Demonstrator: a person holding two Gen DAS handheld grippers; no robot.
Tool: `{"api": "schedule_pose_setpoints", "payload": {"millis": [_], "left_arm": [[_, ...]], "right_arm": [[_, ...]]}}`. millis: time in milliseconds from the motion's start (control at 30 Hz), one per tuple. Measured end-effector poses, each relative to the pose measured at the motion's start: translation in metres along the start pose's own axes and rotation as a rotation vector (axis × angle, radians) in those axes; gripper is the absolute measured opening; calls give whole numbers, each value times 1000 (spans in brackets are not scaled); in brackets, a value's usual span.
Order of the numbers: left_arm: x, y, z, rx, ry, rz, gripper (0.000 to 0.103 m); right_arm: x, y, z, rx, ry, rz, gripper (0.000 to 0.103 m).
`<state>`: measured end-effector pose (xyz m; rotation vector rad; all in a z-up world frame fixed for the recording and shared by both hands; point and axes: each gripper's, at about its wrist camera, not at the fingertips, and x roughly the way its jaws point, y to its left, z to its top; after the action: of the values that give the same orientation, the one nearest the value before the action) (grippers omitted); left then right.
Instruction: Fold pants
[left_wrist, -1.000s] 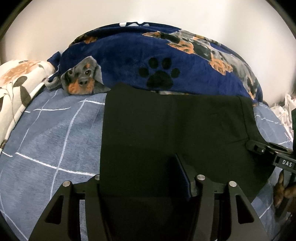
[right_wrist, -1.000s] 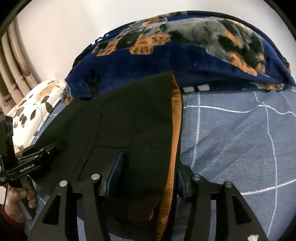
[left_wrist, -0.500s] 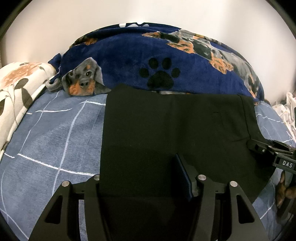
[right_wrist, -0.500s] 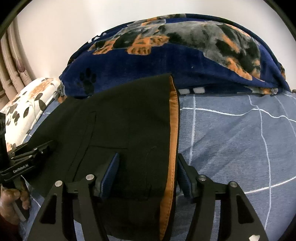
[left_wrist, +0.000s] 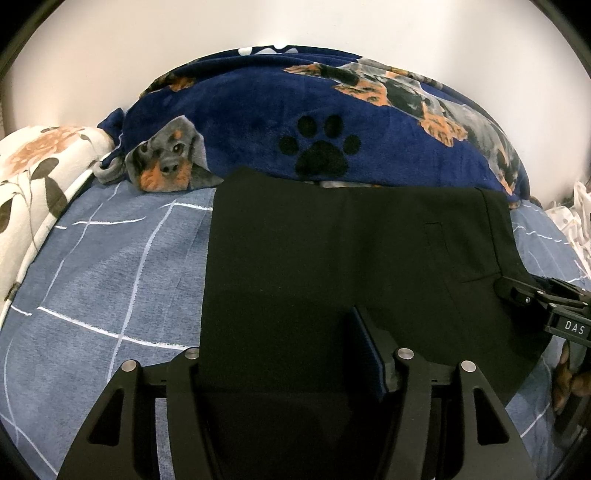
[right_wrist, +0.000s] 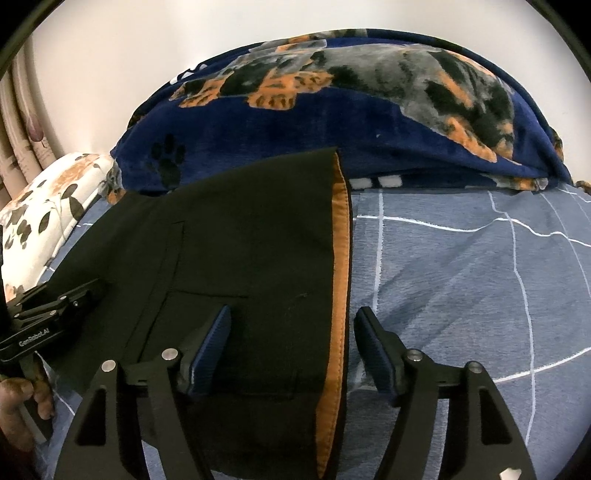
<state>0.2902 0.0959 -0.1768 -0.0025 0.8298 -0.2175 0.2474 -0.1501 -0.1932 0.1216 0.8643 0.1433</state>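
Note:
Black pants (left_wrist: 351, 258) lie folded flat on the blue checked bed sheet (left_wrist: 103, 280); they also show in the right wrist view (right_wrist: 240, 258), with an orange lining strip (right_wrist: 340, 280) along their right edge. My left gripper (left_wrist: 288, 354) is open, with the pants' left edge draped over its left finger, which is hidden. My right gripper (right_wrist: 291, 343) is open, its fingers straddling the waistband end. Each gripper shows in the other's view, the right one (left_wrist: 535, 299) and the left one (right_wrist: 48, 310).
A navy dog-print blanket (left_wrist: 332, 122) is heaped behind the pants against the white wall. A floral pillow (left_wrist: 40, 173) lies at the left. White patterned cloth (left_wrist: 576, 218) sits at the right edge.
My right gripper's fingers have spread wider apart around the waistband end. The left gripper and pants stay nearly still.

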Motion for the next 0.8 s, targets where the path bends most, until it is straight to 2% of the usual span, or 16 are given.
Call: {"api": "schedule_pose_setpoints", "payload": {"millis": [800], "left_arm": [[0, 2, 1, 5, -2, 17, 64]], "right_arm": [[2, 3, 2, -7, 1, -42, 75]]}}
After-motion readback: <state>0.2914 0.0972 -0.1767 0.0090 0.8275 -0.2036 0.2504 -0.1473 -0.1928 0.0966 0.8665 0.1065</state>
